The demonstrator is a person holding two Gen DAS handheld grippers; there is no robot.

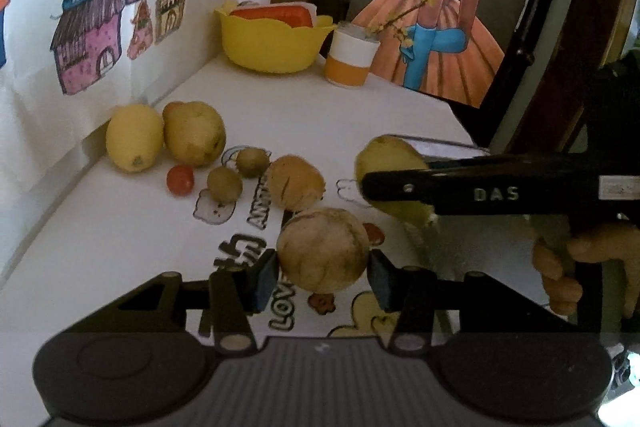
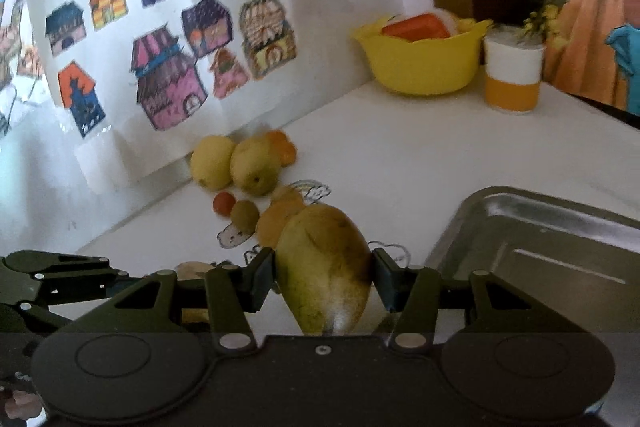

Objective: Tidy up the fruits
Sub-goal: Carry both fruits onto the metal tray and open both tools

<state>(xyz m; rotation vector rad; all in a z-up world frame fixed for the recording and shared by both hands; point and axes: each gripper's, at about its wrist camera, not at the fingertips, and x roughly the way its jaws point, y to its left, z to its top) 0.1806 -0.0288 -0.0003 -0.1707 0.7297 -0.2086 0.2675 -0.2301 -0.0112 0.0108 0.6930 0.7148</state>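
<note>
- Left tool [image 1: 322, 273] is clamped on a round brownish fruit [image 1: 323, 250] across its widest part, just over the white counter [image 1: 340, 115].
- Right tool [image 2: 325, 277] grips a mango [image 2: 325, 267] at its middle, beside the metal tray [image 2: 560, 247].
- Both fruits look firm yet easily bruised; the mango's smooth, tapered skin could slip, so a mid-body hold suits it.
- Lemon [image 1: 134, 137], kiwis [image 1: 224, 183] and a tomato [image 1: 180, 179] wait on the counter.
</note>
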